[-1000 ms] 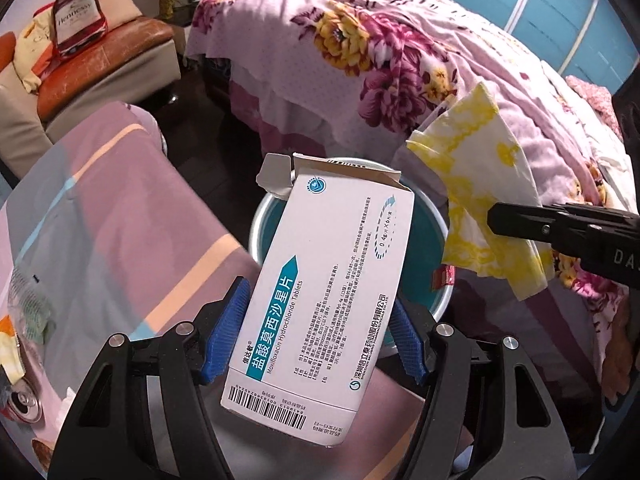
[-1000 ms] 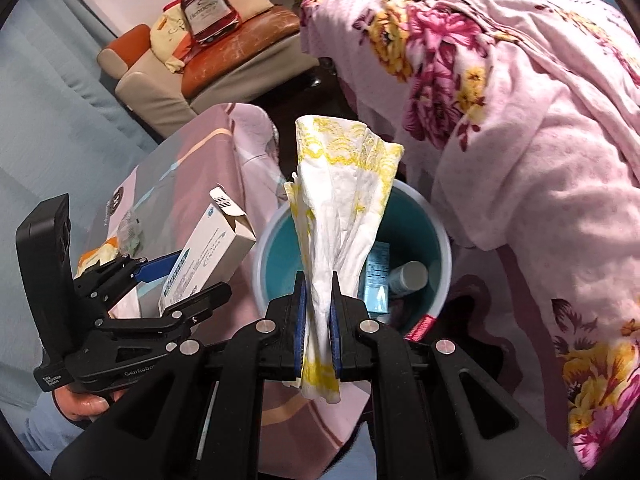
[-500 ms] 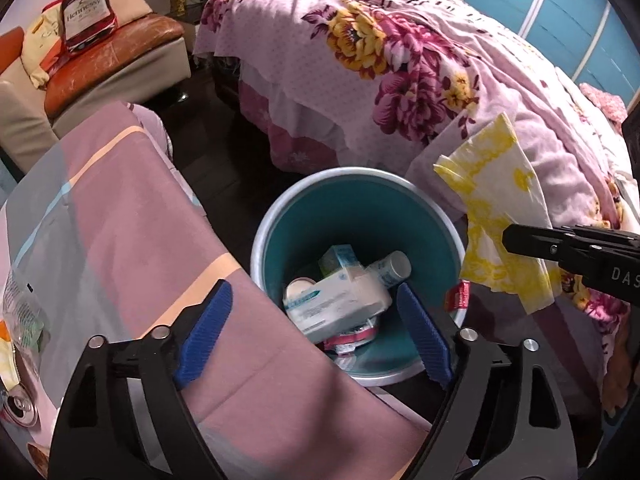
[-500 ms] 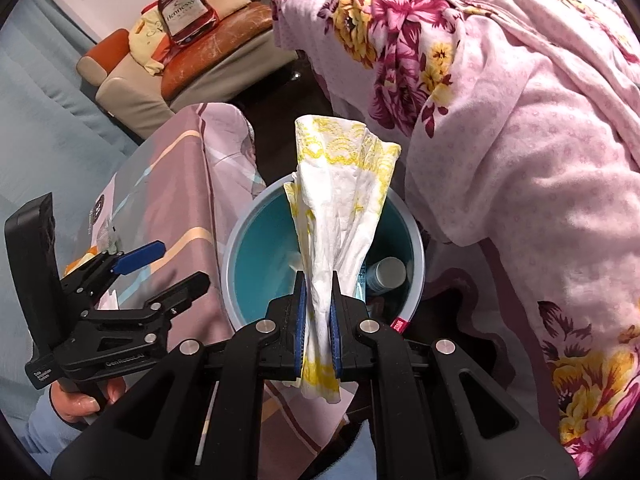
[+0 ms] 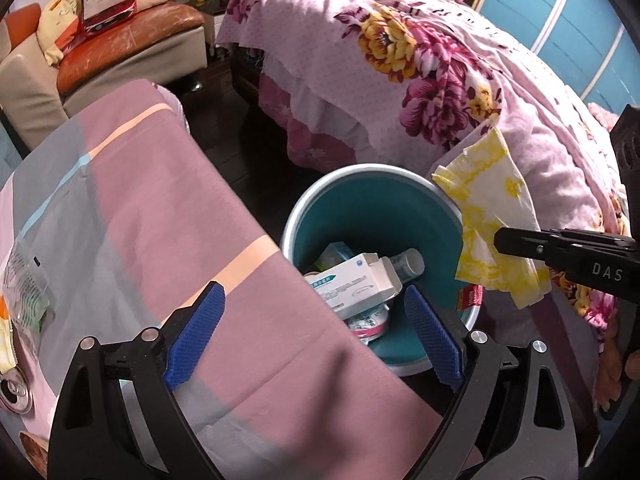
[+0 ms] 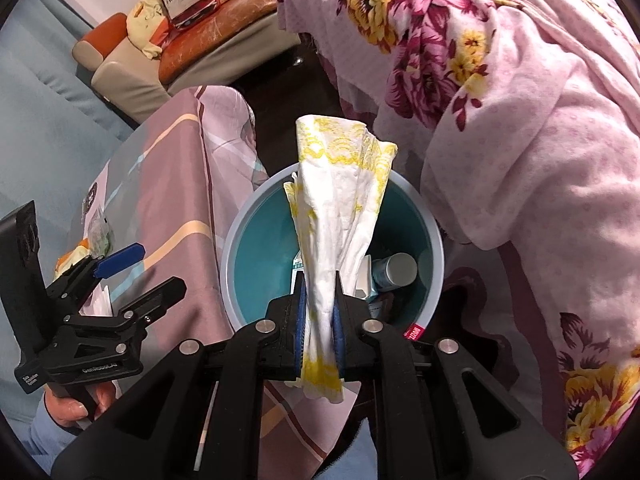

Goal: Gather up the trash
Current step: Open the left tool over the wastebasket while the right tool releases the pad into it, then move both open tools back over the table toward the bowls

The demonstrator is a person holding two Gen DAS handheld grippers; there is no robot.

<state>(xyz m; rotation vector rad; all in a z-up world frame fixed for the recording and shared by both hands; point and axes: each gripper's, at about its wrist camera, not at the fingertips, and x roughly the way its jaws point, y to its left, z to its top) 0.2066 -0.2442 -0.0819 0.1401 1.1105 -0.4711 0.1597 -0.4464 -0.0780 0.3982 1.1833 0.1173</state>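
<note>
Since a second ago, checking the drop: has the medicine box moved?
Yes. The medicine box has left the left gripper, whose jaws have just been opening, and lies inside the bin.

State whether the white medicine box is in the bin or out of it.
In. The medicine box lies inside the teal bin, on other trash, clear of the open left gripper.

We are in a home bedroom: a bed [image 5: 420, 80] under a floral quilt, a sofa [image 5: 120, 52] beyond, a bin [image 5: 372, 208] on the floor.

Striped tablecloth [image 5: 132, 216] (pink-grey) carries wrappers [image 5: 24, 292], can [image 5: 14, 394].
</note>
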